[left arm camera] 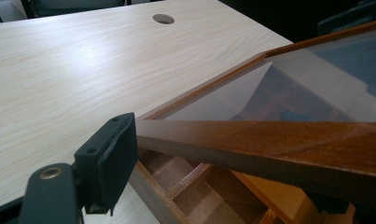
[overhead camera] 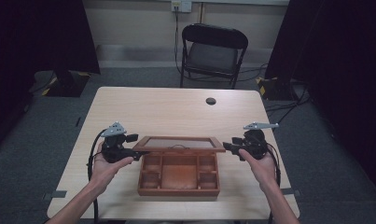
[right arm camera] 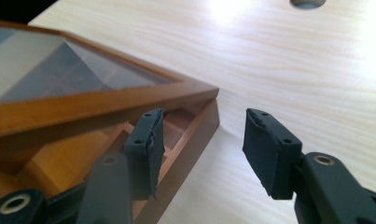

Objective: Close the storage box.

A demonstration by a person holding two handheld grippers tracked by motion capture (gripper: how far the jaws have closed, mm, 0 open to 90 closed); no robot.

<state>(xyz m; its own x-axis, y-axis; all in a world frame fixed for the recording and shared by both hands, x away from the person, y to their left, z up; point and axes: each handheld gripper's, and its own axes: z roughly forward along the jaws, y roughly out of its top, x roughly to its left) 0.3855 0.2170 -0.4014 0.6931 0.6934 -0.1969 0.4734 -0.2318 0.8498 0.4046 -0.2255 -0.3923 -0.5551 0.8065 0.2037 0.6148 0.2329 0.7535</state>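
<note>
Pale wood table [overhead camera: 176, 107] carries a compartmented wooden box [overhead camera: 178, 179] near its front edge, glass-paned lid [overhead camera: 178, 143] raised. Left gripper [overhead camera: 138, 152] pinches the lid's left frame; right gripper [right arm camera: 199, 140] stands apart beside the right corner, unclamped. Stiff but breakable — grip the frame, never glass. Behind, a folding chair [overhead camera: 213, 53] — no obstruction.

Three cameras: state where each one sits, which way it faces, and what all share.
High view: above the person's side, looking forward and down on the table; forearms, both grippers.
Left gripper view: on the left gripper, facing the box's glass lid.
Right gripper view: on the right gripper, facing the lid's corner.
Shared: the wooden box.
</note>
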